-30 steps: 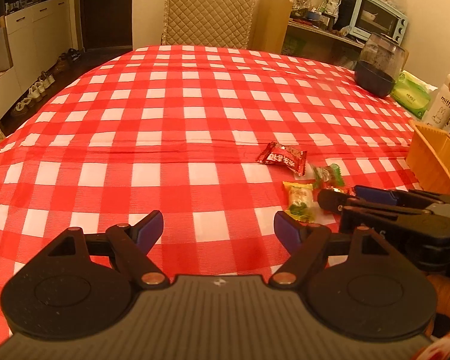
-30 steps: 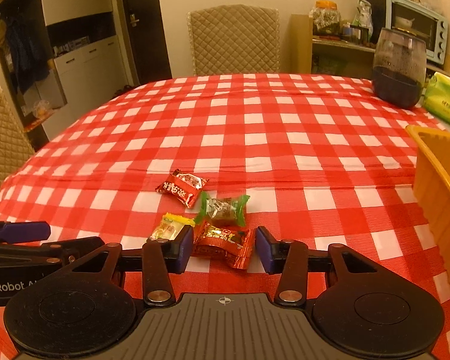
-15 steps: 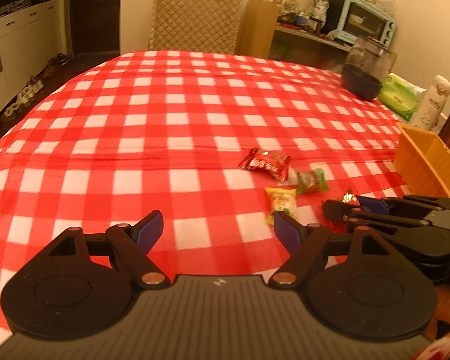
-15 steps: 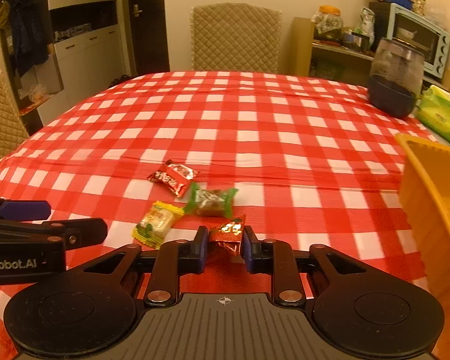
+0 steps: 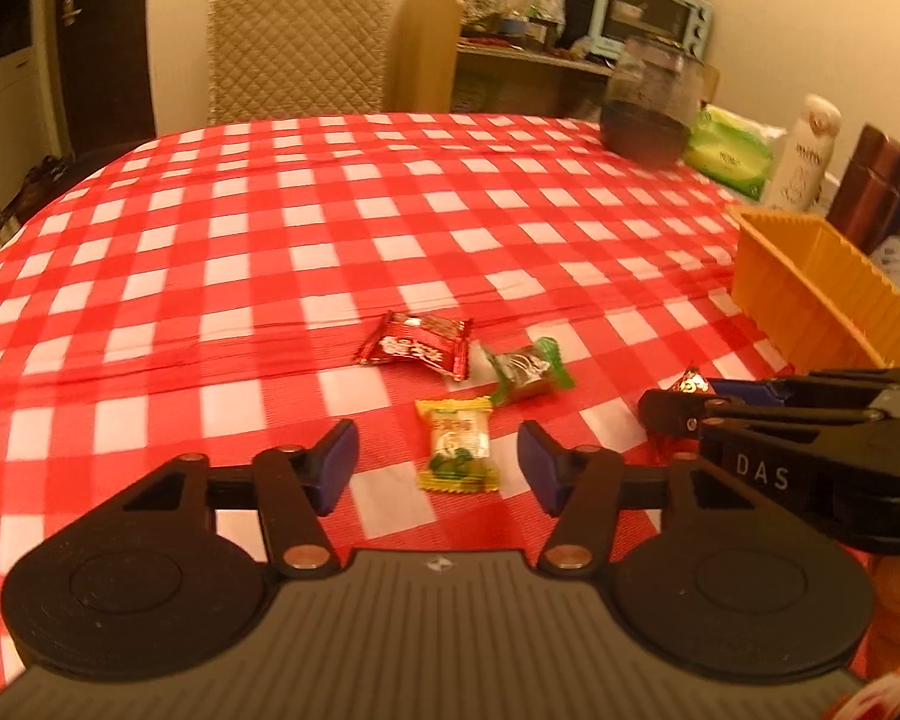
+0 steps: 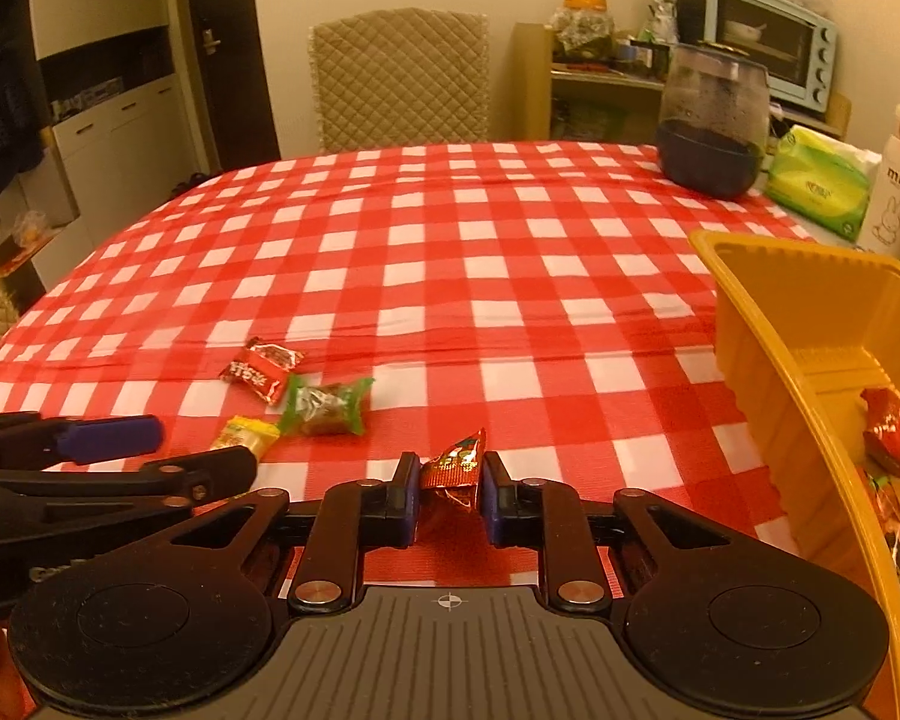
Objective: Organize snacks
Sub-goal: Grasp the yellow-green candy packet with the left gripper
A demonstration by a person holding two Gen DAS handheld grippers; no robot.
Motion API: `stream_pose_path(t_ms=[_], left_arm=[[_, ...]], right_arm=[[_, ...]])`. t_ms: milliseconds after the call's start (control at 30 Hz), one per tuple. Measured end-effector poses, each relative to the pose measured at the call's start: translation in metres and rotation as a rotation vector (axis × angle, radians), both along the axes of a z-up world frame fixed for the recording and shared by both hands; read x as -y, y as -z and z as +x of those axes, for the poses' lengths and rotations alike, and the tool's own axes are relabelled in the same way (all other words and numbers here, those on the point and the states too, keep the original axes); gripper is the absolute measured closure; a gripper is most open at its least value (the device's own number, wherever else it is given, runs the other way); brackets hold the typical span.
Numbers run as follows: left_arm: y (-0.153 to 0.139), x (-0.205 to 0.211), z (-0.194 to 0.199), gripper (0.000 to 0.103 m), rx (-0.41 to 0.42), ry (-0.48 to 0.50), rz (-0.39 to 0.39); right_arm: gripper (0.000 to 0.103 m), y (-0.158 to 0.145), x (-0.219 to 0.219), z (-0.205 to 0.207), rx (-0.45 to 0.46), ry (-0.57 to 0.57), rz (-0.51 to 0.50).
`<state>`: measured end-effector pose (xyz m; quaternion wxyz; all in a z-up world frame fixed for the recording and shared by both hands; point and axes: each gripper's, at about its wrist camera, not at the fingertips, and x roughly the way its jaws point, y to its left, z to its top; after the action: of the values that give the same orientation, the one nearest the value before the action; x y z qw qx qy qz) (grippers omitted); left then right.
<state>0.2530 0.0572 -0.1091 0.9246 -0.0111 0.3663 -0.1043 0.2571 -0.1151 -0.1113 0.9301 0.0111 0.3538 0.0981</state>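
Observation:
My right gripper (image 6: 449, 495) is shut on an orange-red foil snack (image 6: 455, 468) and holds it above the cloth, left of the yellow basket (image 6: 768, 324). My left gripper (image 5: 437, 465) is open, its fingers on either side of a yellow snack (image 5: 457, 444) on the cloth. A red snack (image 5: 417, 343) and a green snack (image 5: 525, 367) lie just beyond it. The basket holds a red snack (image 6: 891, 435) and others at its right edge. The right gripper (image 5: 684, 402) shows in the left wrist view with the foil snack (image 5: 690, 383).
A red-checked cloth (image 6: 450, 252) covers the table. At the far right stand a dark glass jar (image 6: 714, 126), a green tissue pack (image 6: 819, 189), a white miffy bottle (image 6: 897, 180) and a brown flask (image 5: 876, 192). A quilted chair (image 6: 399, 78) stands behind.
My right gripper closed on the orange-red foil snack and lifted it off the cloth toward the basket. My left gripper moved right, so its open fingers now bracket the yellow snack.

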Motion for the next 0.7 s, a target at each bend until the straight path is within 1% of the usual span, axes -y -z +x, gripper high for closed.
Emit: stream_pose_path(t_ms=[33,67,100,233,267,333,400,567,700], left_arm=[[0.001,0.003,0.002,0.056,-0.001,0.009,0.011],[0.003,0.006,0.003,0.061,-0.002,0.016,0.023],[0.004,0.008,0.003,0.063,0.000,0.022,0.035],[0.007,0.015,0.004,0.064,0.015,0.034,0.071],[0.008,0.016,0.005,0.066,0.018,0.035,0.079],[0.008,0.019,0.005,0.072,0.027,0.041,0.095],[0.008,0.020,0.004,0.082,0.027,0.044,0.099],[0.006,0.022,0.000,0.083,0.019,0.035,0.131],[0.003,0.020,-0.008,0.084,0.013,0.021,0.125]], right_arm=[[0.082,0.000,0.001,0.000,-0.002,0.003,0.000],[0.082,0.000,0.002,0.001,-0.004,0.005,0.001],[0.082,0.000,0.003,0.002,-0.005,0.005,0.001],[0.082,0.000,0.003,0.001,-0.007,0.010,0.007],[0.082,0.001,0.002,0.001,-0.008,0.011,0.007],[0.082,0.001,0.003,0.000,-0.008,0.012,0.006],[0.082,0.001,0.003,0.000,-0.004,0.015,0.004],[0.082,0.001,0.004,-0.003,-0.004,0.016,0.007],[0.082,0.002,0.004,-0.011,-0.005,0.012,0.007]])
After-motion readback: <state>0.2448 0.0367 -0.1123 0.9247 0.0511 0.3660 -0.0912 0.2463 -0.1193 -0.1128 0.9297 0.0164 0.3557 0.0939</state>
